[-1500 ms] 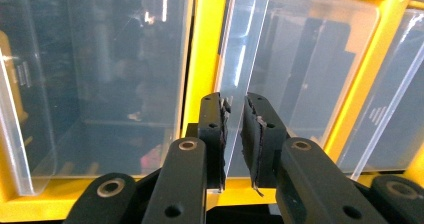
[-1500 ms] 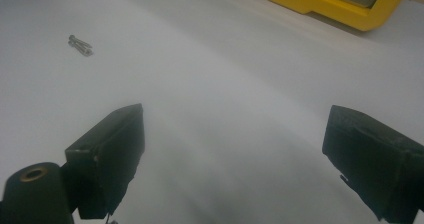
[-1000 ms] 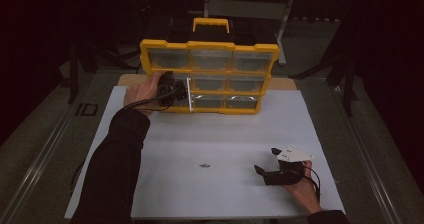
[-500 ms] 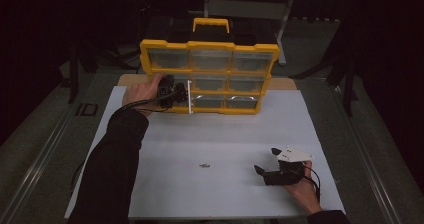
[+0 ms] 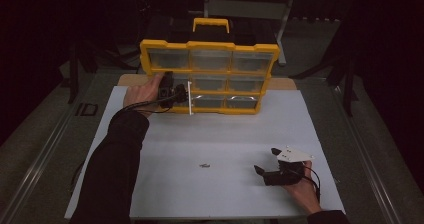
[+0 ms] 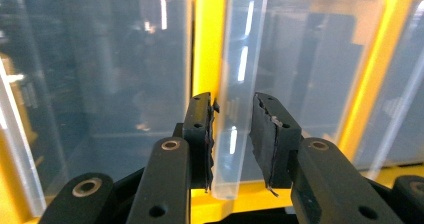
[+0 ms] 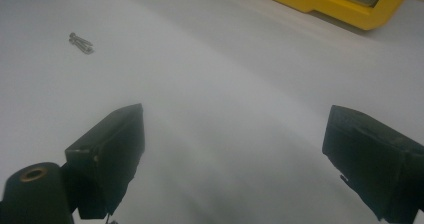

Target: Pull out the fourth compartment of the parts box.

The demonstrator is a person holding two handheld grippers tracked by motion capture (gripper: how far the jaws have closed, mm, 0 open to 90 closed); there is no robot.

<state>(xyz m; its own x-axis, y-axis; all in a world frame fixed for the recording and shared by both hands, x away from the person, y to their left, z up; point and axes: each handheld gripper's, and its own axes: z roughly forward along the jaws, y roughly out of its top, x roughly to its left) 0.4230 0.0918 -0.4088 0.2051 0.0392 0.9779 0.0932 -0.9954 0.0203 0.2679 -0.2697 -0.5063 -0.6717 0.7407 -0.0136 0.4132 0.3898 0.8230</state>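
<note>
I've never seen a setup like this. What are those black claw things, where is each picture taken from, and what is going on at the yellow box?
No robot here: a person holds a two-jaw black gripper in each hand. One picture looks down from above the table; the other two come from cameras riding on the grippers, looking along their jaws.

On the white table sheet stands a yellow plastic organiser box with clear drawers. The left gripper is up against it, its jaws either side of a clear drawer's front tab. They have just been opening, and there is a small gap at the right pad, so they are not clamped on it.

The right gripper rests open over the sheet, holding nothing. A few small metal screws lie loose nearby.
</note>
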